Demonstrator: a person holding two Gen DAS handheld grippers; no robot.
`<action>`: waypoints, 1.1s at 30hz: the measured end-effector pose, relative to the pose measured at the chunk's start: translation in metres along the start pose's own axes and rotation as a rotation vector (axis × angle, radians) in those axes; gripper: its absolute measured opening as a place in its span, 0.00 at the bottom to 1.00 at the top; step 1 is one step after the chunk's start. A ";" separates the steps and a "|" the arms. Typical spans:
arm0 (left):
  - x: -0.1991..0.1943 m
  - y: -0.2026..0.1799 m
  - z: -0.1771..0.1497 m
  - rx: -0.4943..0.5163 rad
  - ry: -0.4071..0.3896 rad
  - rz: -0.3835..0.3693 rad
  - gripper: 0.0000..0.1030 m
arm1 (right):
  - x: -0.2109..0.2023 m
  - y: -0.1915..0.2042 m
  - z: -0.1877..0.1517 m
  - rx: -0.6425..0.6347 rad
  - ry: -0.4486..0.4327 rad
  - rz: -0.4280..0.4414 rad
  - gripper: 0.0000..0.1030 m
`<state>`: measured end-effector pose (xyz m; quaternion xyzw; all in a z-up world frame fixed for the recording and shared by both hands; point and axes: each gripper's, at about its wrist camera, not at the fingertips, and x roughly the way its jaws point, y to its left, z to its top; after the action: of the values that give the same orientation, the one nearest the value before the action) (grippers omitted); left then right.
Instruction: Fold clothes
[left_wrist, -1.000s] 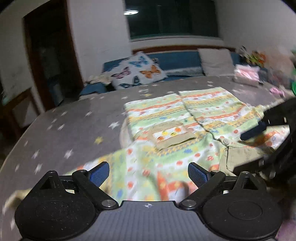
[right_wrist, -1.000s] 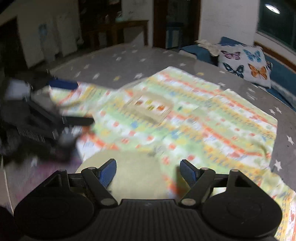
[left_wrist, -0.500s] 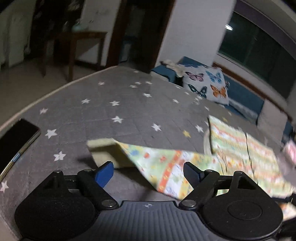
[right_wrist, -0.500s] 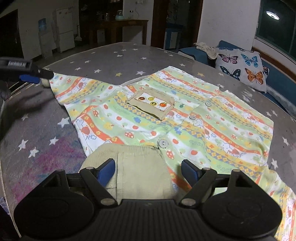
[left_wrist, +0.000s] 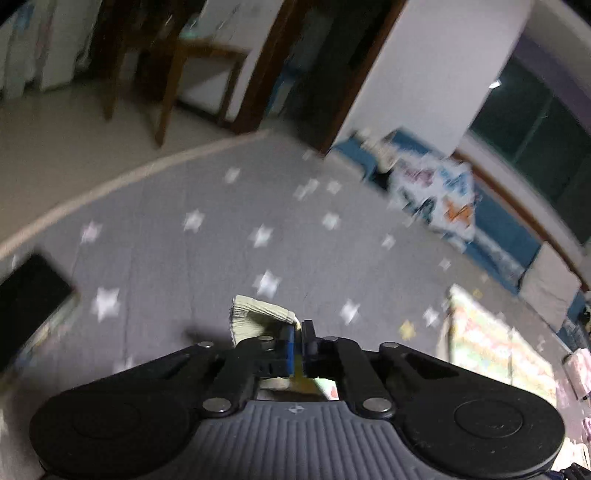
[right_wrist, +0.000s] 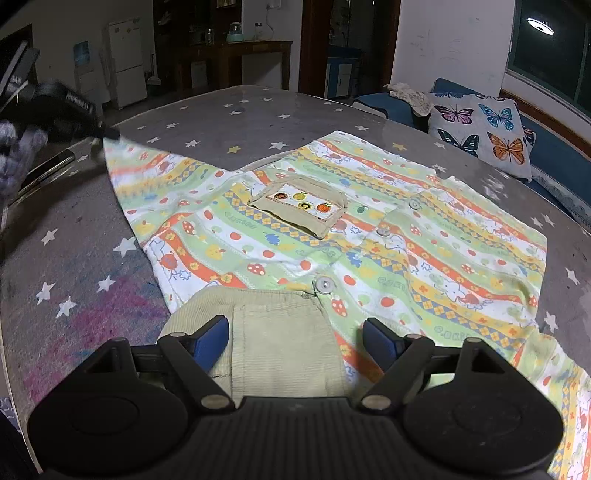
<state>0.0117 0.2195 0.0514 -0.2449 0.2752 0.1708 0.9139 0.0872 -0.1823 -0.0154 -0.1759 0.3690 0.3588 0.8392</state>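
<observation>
A child's shirt (right_wrist: 369, 240) with green, orange and yellow stripes lies button-side up on the grey star-print table (right_wrist: 221, 118). It has a beige pocket (right_wrist: 299, 206) and a beige collar (right_wrist: 280, 332). My right gripper (right_wrist: 295, 326) hovers open over the collar, its fingers either side of it. My left gripper (left_wrist: 297, 332) has its jaws closing tight on the sleeve's beige cuff (left_wrist: 258, 317), which sticks out past the pads. The right wrist view shows the left gripper (right_wrist: 107, 133) at the far left, holding the sleeve (right_wrist: 147, 173) stretched out sideways.
A dark phone (left_wrist: 29, 295) lies near the table's left edge, close to the left gripper. A gloved hand (right_wrist: 14, 147) holds that gripper. A butterfly pillow (right_wrist: 480, 129) rests on the blue sofa behind the table. A purple stain (right_wrist: 92, 332) marks the near-left tabletop.
The left gripper swung left away from the shirt's body, rolled, and shut on the sleeve cuff, drawing the sleeve out flat. The right gripper stayed over the collar, still open.
</observation>
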 end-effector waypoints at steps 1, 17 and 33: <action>-0.005 -0.003 0.001 0.024 -0.035 -0.026 0.03 | 0.000 0.000 0.000 0.001 0.000 0.000 0.80; -0.006 0.037 -0.037 -0.011 0.054 -0.017 0.51 | 0.001 0.000 0.004 -0.014 0.013 -0.005 0.82; 0.016 0.042 -0.013 -0.198 0.020 -0.053 0.16 | -0.008 0.007 0.014 -0.009 -0.037 0.002 0.82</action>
<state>0.0001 0.2496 0.0182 -0.3430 0.2593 0.1706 0.8866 0.0852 -0.1739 0.0000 -0.1727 0.3518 0.3646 0.8447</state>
